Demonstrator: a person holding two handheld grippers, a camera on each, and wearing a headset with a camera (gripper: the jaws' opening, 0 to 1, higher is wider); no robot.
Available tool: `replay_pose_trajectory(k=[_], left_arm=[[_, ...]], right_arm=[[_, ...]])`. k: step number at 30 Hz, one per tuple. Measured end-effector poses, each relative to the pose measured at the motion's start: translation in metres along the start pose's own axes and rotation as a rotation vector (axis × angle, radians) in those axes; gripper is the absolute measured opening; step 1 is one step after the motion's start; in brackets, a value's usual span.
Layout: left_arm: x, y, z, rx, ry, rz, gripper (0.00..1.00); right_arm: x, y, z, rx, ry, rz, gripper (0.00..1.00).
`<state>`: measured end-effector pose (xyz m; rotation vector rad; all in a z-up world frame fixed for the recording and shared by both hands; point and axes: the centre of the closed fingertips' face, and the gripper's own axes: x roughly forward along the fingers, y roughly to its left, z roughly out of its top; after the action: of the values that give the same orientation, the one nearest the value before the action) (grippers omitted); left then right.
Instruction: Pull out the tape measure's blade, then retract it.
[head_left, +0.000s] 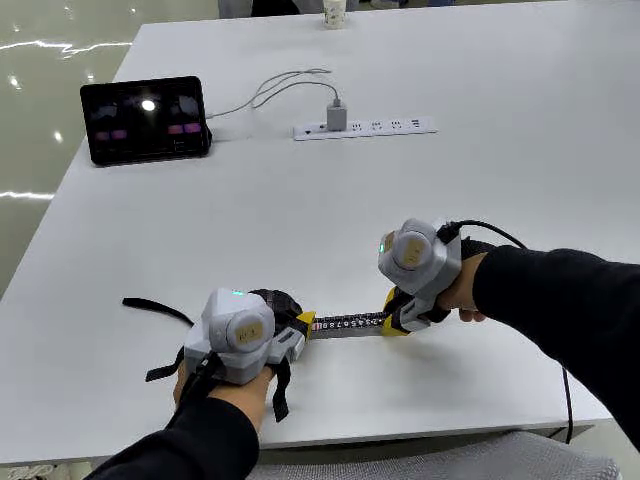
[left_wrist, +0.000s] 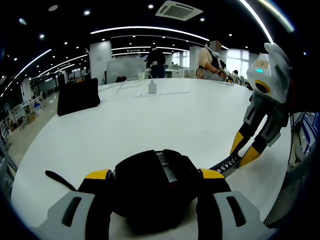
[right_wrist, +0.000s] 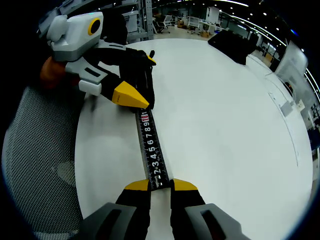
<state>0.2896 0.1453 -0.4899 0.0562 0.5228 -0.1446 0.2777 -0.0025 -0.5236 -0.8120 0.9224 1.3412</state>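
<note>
Black numerals 2 to 9 read along the tape measure's blade (right_wrist: 150, 150). It lies flat on the white surface (head_left: 300, 200), its long axis running left to right across the head view. The left hand-held gripper (left_wrist: 155, 174), held low and level, is clamped around the black tape measure case (left_wrist: 150, 200) near the surface's front edge. The right hand-held gripper (right_wrist: 161, 185), angled downward from a black-sleeved arm, pinches the blade's free end, jaws nearly closed.
</note>
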Motion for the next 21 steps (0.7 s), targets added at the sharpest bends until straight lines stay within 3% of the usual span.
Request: replay_pose_trajectory(k=[21], left_arm=[[-0.0014,0.0013,0.0003,-0.034,-0.003,-0.013,0.64]], right_arm=[[0.0062,0.0014,0.0100,-0.002,-0.014,0.009,0.11]])
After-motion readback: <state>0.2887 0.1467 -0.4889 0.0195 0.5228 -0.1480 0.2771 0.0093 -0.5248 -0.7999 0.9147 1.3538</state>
